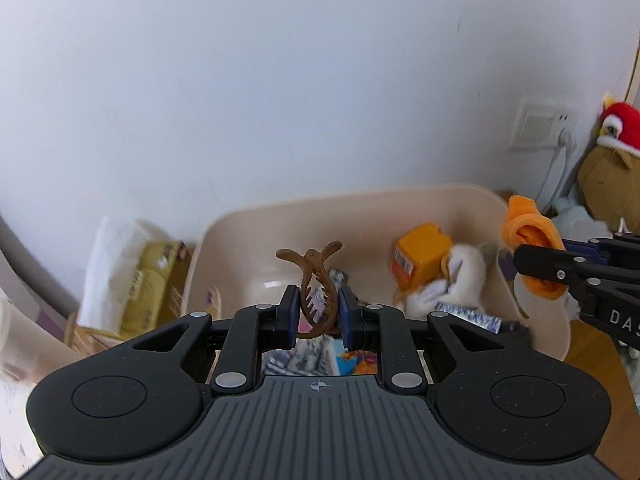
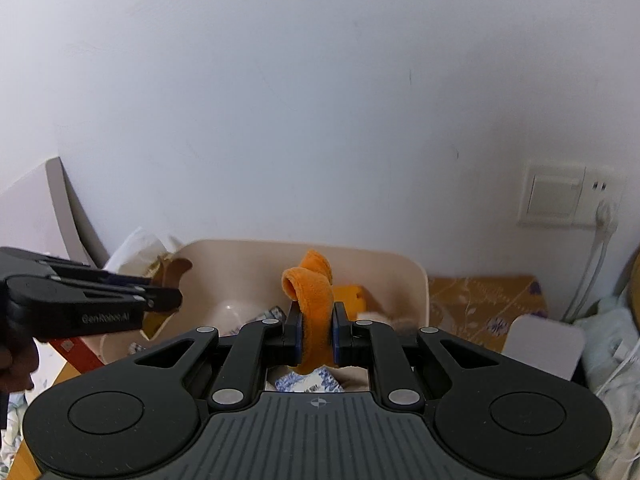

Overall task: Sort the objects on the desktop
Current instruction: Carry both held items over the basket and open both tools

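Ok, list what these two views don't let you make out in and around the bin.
- Beige bin: near side hidden by the left tongs in the left wrist view; likewise by the right tongs in the right wrist view.
- Patterned packets: mostly covered by the tongs and the brown hair claw.
- Orange cloth: lower end hidden.
- Yellow box: label too small.
- Tissue pack: blurred.

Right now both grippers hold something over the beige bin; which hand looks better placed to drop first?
Left, probably. The left gripper holds the brown hair claw over the middle of the beige bin; the right gripper, with its orange cloth, sits nearer the rim.
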A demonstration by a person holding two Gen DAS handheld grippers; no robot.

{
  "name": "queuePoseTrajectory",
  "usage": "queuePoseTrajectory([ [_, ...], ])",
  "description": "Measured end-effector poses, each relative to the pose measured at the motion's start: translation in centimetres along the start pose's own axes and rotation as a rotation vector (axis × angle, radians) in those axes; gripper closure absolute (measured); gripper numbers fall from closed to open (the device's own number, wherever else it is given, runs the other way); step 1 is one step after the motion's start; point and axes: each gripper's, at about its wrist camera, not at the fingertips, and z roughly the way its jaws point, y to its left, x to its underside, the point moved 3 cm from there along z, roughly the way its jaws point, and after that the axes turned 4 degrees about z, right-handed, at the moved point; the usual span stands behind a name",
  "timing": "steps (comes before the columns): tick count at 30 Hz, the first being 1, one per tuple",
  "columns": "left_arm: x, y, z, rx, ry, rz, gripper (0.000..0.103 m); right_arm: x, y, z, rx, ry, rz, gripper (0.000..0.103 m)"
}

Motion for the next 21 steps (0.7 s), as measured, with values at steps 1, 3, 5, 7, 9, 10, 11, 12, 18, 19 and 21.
queuePoseTrajectory([
  [1, 0.2, -0.1, 0.7, 0.004, 0.022, -0.008, 0.083, 0.2, -0.1, 0.5, 0.003, 0.013, 0.008, 0.09],
  [3, 0.7, -0.4, 1.6, 0.018, 0.047, -0.024, 0.083, 0.5, -0.5, 1.7, 0.011, 0.042, 0.021, 0.09],
  [5, 1.0, -0.7, 2.5, 0.033, 0.065, -0.024, 0.083, 0.8, -0.6, 2.6, 0.021, 0.069, 0.026, 0.09],
  [7, 1.1, -1.1, 3.1, 0.042, 0.086, -0.011, 0.083, 1.2, -0.7, 3.3, 0.009, 0.105, 0.027, 0.088],
  [9, 1.2, -1.2, 3.6, 0.059, 0.097, -0.013, 0.083, 1.3, -0.5, 3.9, 0.006, 0.128, 0.034, 0.083],
  [10, 1.3, -1.2, 3.5, 0.073, 0.093, -0.019, 0.08, 1.5, -0.5, 4.0, 0.016, 0.128, 0.039, 0.079],
  [11, 1.4, -1.4, 3.4, 0.092, 0.088, -0.018, 0.071, 1.5, -0.6, 3.9, 0.026, 0.124, 0.046, 0.076],
  [12, 1.5, -1.4, 3.3, 0.11, 0.087, -0.01, 0.064, 1.7, -0.6, 3.8, 0.031, 0.115, 0.057, 0.071],
  [18, 2.0, -1.9, 1.4, 0.049, 0.038, 0.103, 0.029, 1.7, -0.2, 2.3, 0.038, 0.066, 0.057, 0.032],
  [19, 2.0, -1.9, 1.1, 0.048, 0.042, 0.12, 0.029, 1.7, -0.2, 2.0, 0.039, 0.063, 0.066, 0.027],
  [21, 2.1, -1.7, 0.4, 0.066, 0.041, 0.15, 0.029, 1.7, -0.2, 1.6, 0.027, 0.071, 0.097, 0.018],
])
